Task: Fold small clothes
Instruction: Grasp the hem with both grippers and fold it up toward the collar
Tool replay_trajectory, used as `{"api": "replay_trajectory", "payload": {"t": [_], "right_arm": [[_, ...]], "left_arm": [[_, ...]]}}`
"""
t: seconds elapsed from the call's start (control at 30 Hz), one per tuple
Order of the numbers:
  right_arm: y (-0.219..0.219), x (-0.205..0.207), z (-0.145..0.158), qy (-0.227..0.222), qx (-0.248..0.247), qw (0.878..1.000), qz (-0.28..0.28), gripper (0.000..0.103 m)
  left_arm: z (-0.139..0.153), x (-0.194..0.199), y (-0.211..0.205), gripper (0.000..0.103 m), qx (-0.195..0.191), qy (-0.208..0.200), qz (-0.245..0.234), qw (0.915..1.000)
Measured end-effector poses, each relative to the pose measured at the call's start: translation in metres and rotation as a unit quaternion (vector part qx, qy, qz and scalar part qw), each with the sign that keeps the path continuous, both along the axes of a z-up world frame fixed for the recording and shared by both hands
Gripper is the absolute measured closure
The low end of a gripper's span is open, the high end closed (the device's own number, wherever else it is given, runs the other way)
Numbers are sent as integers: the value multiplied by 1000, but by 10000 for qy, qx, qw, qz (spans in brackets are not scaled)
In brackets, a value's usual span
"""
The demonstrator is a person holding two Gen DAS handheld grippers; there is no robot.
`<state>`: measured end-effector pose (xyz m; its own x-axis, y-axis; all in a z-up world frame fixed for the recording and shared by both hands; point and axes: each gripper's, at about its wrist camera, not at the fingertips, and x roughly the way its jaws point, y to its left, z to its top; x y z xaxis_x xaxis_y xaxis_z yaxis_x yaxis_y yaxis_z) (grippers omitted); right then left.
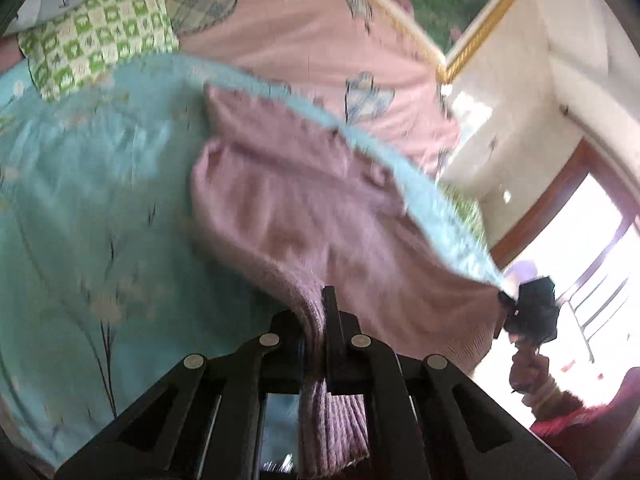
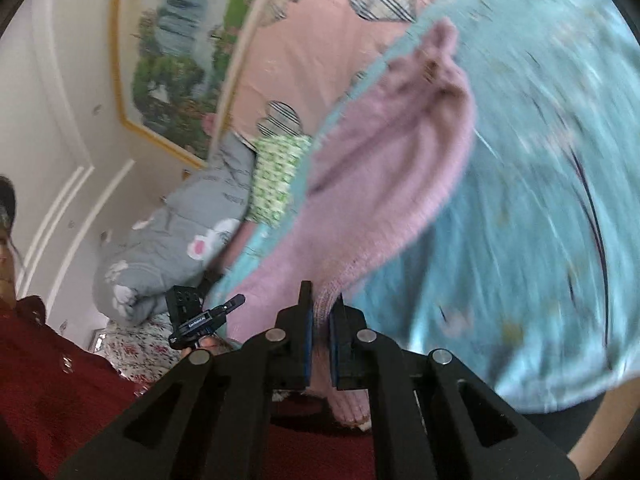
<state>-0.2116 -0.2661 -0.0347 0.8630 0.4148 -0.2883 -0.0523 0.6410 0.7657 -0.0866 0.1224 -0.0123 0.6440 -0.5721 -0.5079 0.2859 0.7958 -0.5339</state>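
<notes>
On the bed, over a turquoise floral sheet (image 1: pixel 80 200), a small pink knitted garment (image 1: pixel 300 208) hangs stretched between 2 hand-held grippers, its far end resting on the sheet, its near edge raised. Left gripper (image 1: pixel 316 332): jaws closed on the ribbed hem, a bunch of knit squeezed between the fingers and trailing down behind them. Right gripper (image 2: pixel 320 320): jaws likewise closed on the other corner of the hem, pink knit pinched between the blue-padded fingers (image 2: pixel 307 340), ribbed edge poking out below. From the left wrist view the right gripper shows at the garment's far corner; from the right wrist view the left gripper appears at lower left, beside the knit. Both views blurred. Behind the sheet: a pink cover with plaid hearts (image 1: pixel 304 28), a green-and-white checked pillow (image 1: pixel 96 32), a grey quilt with white paw prints (image 2: pixel 168 248) bundled against the wall. Gold-framed landscape painting (image 2: pixel 176 64) on a cream wall. Bright window with wooden frame (image 1: pixel 560 200) at right in the left view. Person in a red top (image 2: pixel 52 380) close at the left edge of the right view
</notes>
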Motion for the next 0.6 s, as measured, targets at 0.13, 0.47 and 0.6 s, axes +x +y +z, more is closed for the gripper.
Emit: {"api": "replay_trajectory", "payload": {"t": [0.13, 0.47, 0.6], "right_arm": [[-21, 23, 33, -488, -26, 9988, -72, 96], [-97, 129, 71, -559, -112, 9954, -775, 96], [-130, 178, 70, -266, -97, 9941, -1050, 96]], "left_arm": [[21, 35, 7, 99, -277, -311, 280, 9987], [57, 166, -12, 100, -191, -582, 553, 9966], [55, 232, -20, 100, -160, -413, 682, 9967]]}}
